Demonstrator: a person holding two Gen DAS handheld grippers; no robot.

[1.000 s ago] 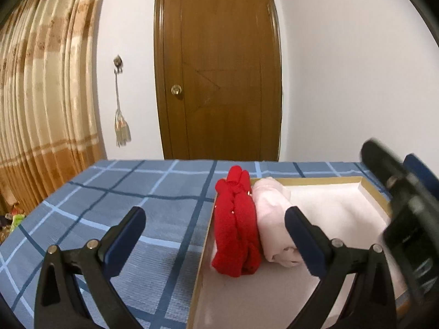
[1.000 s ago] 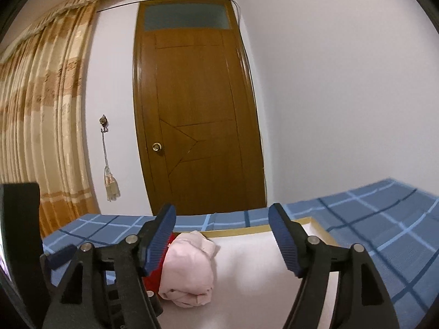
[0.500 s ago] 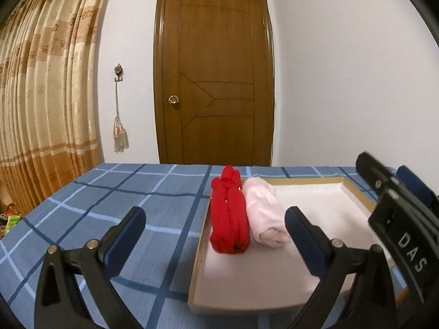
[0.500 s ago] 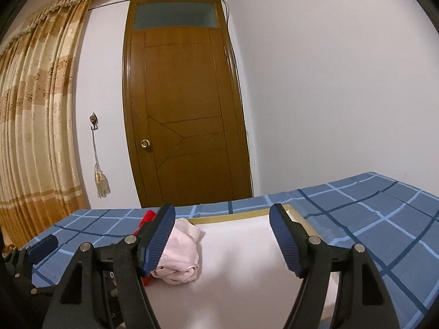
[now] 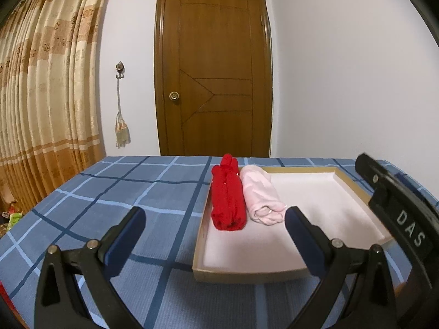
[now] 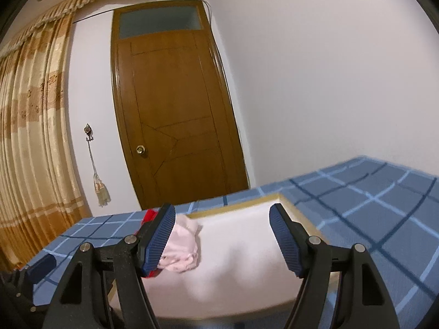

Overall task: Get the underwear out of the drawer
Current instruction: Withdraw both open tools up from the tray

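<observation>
Underwear is seen as 2 rolls, a red roll (image 5: 228, 196) and a pink roll (image 5: 262, 197), lying side by side in the drawer (image 5: 274, 272). Nothing has been removed. The left hand-held gripper (image 5: 214, 230) and right hand-held gripper (image 6: 222, 237) are held open, empty.

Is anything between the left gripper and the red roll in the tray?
Nothing visible: the left gripper is open, short of the tray; only bedspread and the tray's low near wall lie before the red roll.
</observation>
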